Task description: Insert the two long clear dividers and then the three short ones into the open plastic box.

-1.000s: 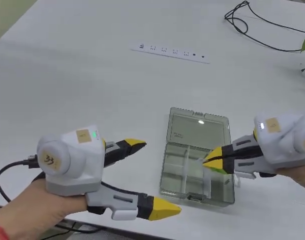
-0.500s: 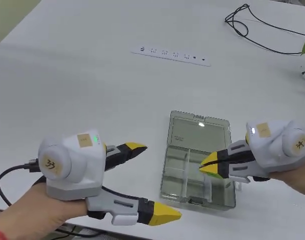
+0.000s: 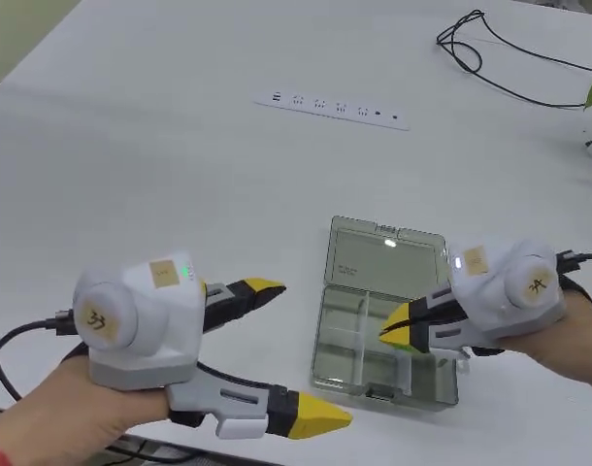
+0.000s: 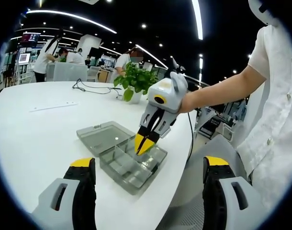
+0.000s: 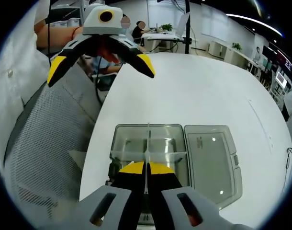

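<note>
The clear plastic box lies open near the table's front edge, its lid flat behind it. My right gripper is over the box's middle, shut on a thin clear divider seen edge-on, which reaches down into the tray. Another clear divider stands across the tray. My left gripper hovers open and empty to the left of the box. In the left gripper view the right gripper points down into the box. In the right gripper view the left gripper hangs open beyond the box.
A white power strip lies further back on the white table. A black cable loops at the far right, beside a green plant. The table's front edge runs just below the box. People sit at desks in the background.
My right gripper has moved left and lower over the box with the divider still in it. The left gripper has hardly moved.
</note>
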`<state>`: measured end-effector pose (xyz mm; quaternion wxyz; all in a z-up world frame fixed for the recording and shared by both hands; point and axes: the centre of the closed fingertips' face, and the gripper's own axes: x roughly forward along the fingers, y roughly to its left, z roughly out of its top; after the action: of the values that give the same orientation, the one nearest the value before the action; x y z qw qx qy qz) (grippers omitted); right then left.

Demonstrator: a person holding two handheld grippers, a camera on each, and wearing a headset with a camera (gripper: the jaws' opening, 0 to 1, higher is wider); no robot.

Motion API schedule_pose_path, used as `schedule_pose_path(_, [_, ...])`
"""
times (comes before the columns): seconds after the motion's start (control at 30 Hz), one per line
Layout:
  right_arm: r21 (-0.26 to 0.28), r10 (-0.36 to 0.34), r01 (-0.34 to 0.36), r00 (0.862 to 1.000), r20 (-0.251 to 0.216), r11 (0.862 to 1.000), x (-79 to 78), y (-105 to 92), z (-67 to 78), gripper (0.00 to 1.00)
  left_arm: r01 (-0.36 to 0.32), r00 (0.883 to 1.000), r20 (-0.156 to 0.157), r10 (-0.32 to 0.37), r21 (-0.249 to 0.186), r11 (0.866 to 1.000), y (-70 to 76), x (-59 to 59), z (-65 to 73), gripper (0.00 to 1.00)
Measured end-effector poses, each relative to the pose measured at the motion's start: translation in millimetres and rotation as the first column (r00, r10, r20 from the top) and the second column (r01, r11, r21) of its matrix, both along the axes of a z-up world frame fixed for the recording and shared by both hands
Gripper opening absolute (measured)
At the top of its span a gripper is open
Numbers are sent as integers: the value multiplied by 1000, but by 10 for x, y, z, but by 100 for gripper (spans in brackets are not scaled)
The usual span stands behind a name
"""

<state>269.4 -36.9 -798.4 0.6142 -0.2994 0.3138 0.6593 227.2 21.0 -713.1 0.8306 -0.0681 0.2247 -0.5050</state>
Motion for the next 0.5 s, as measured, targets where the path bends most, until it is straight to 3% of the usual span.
schedule_pose_path(0.27, [-93,36,-34,999,30,995,-14,-6,-115,2,0,1000,-2,0,0,1000,0,2,-11,95])
schedule_pose_path(0.5, [-133,52,-46,998,42,990,-17,-16,-159,2,3,1000,-1,-3,4,1000,-1,-3,-20,95])
